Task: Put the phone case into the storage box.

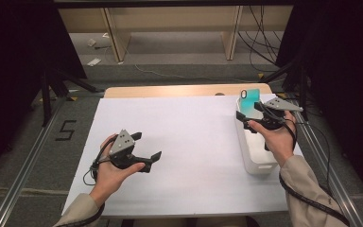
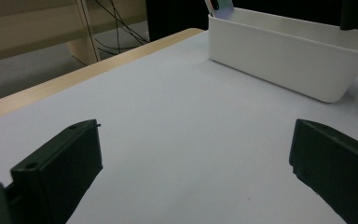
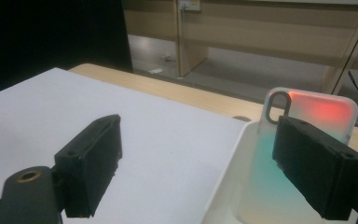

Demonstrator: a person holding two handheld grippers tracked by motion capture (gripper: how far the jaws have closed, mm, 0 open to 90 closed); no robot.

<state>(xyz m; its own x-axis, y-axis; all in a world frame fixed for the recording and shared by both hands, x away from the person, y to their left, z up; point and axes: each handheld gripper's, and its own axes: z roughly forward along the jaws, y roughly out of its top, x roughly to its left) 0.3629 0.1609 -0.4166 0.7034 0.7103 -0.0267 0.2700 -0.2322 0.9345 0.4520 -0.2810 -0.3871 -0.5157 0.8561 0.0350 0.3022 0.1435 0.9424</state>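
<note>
**Watching a phone case that leans in the bin**

Standing on end against the far wall of the white bin (image 1: 257, 163), the phone case (image 1: 250, 101) sits at about two o'clock on the tabletop (image 1: 189, 137). The right tool (image 1: 253, 117) hovers just over the bin, jaws spread, one jaw in front of the case and neither seeming to press it (contact is hard to judge). The left tool (image 1: 146, 147) waits at seven o'clock, spread and empty.

The likely trouble: a jaw nudging the case before closing could tip it flat into the bin, or knock it over the rim. The light bin may also slide if bumped, since nothing steadies it.
</note>
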